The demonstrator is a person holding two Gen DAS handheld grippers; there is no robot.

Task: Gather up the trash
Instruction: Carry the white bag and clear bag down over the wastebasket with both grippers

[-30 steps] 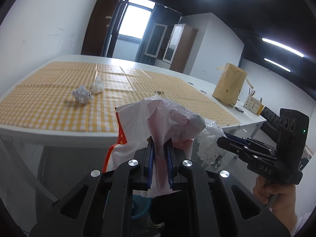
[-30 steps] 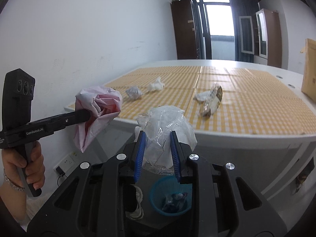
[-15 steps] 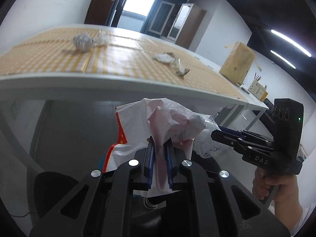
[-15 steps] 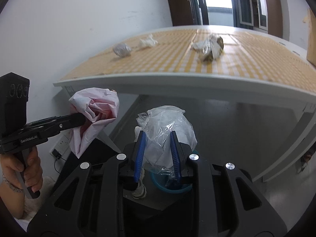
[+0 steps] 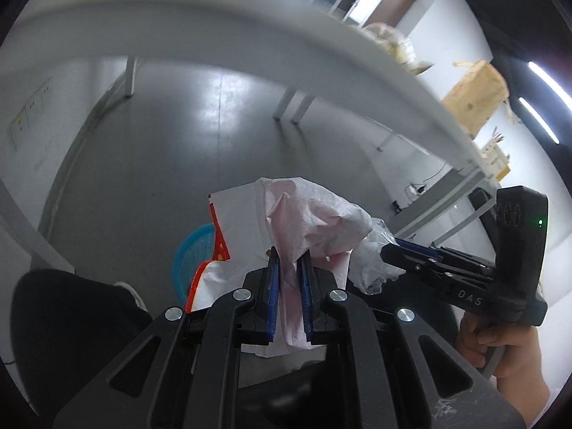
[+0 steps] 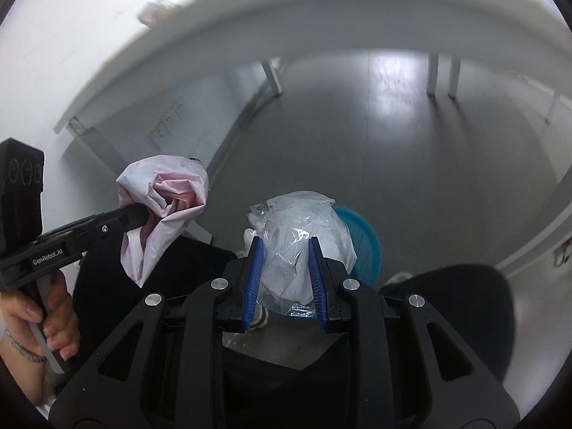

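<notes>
Your left gripper (image 5: 289, 268) has its blue pads pressed tight on a crumpled pink-and-white wrapper (image 5: 307, 214), with almost no gap left between the jaws, so you are pinching a thin fold of it, not its bulk. It looks like light, limp film or paper: it will not slip under its own weight, but it has no stiffness, so the free part billows up and forward past the fingertips while a flat flap with a red edge (image 5: 218, 246) hangs off to the left. There is no real long axis to a wad like this; what direction it has runs from the pinch up and away along the fingers. Your right gripper (image 6: 284, 250) holds its pads partly apart around a clear crinkled plastic wad (image 6: 304, 236), which fills the gap and bulges above the tips. That one I would judge springy and slick, so hold it across the middle as you do now, since a grip at the edge could let it squirt out. Both wads hang in the air below the table edge (image 6: 321, 18), and the blue bin (image 6: 368, 246) stands on the grey floor (image 6: 411, 150) just beyond the clear wad. On release, expect both to drift, not drop straight.
</notes>
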